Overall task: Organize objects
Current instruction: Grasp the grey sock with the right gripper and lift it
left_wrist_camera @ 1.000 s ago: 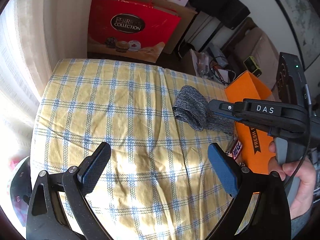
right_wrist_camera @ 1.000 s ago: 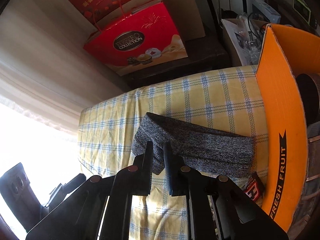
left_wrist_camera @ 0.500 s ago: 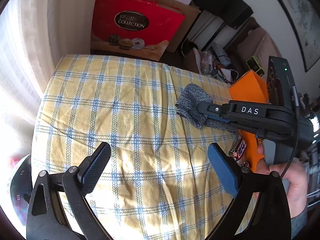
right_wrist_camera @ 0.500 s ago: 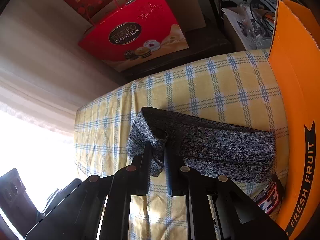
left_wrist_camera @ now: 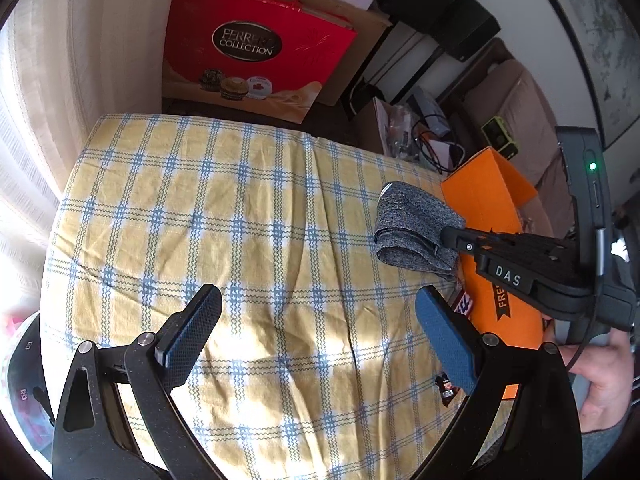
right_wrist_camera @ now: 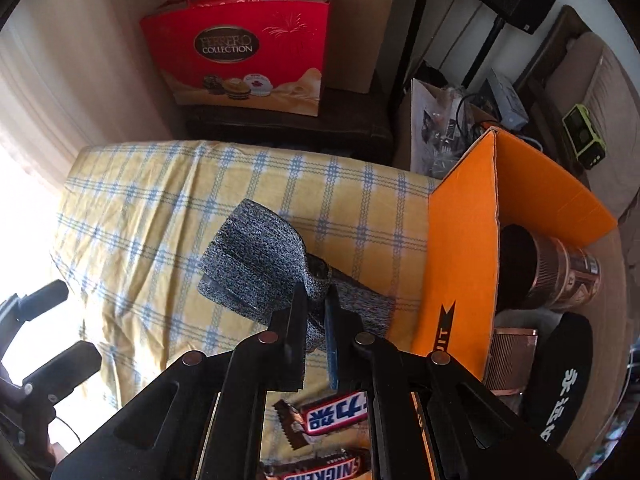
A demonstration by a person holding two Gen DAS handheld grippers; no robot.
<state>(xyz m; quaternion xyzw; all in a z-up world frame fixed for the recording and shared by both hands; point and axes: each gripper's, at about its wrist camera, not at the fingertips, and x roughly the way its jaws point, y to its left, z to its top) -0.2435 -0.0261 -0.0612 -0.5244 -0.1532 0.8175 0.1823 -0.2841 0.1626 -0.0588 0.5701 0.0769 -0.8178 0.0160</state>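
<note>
A folded grey knit sock lies on the yellow-and-blue checked cloth, one end bunched up and lifted off it. My right gripper is shut on that bunched end. In the left wrist view the same sock sits at the cloth's right side with the right gripper clamped on it, just left of the orange box. My left gripper stands open over the checked cloth with nothing between its blue pads.
The orange cardboard box stands at the right, holding a copper-coloured tin and a black item. Snickers bars lie by the box's near side. A red Ferrero bag and clutter stand beyond the far edge.
The right gripper has rolled and lifted the sock's gripped end, dragging the sock toward the orange box. The left gripper has stayed open in place.
</note>
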